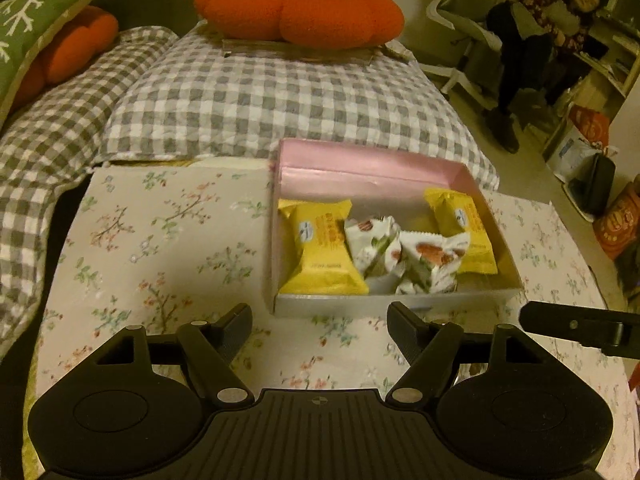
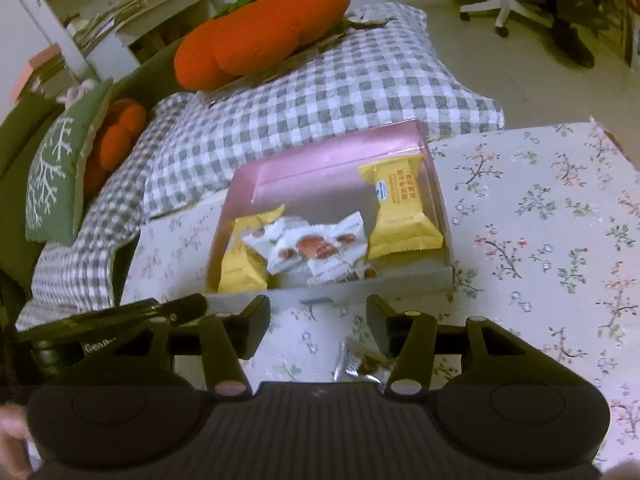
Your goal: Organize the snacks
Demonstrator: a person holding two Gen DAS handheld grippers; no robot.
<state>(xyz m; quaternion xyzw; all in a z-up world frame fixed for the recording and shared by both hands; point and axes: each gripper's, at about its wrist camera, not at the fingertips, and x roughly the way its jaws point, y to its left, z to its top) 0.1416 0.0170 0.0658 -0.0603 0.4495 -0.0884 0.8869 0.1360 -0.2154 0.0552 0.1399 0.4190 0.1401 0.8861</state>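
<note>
Both tongs, left [image 1: 320, 320] and right [image 2: 318, 322], gape empty; the silver-wrapped snack [image 2: 360, 364] beneath the right tongs could be overlooked outside the pink cardboard box [image 2: 332, 160] ahead.

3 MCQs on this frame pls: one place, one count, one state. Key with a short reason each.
1. Where does the pink box sit?
A on the floral cloth
B on the checked pillow
C on the floor

2. How many yellow packets are in the box?
A one
B two
C four

3. The left gripper is:
A shut on a packet
B open, nothing between its fingers
C out of view

Key: 1 A, the box's base rests on the cloth; 2 B, one at each end; 3 B, only cloth shows between the fingers.
</note>
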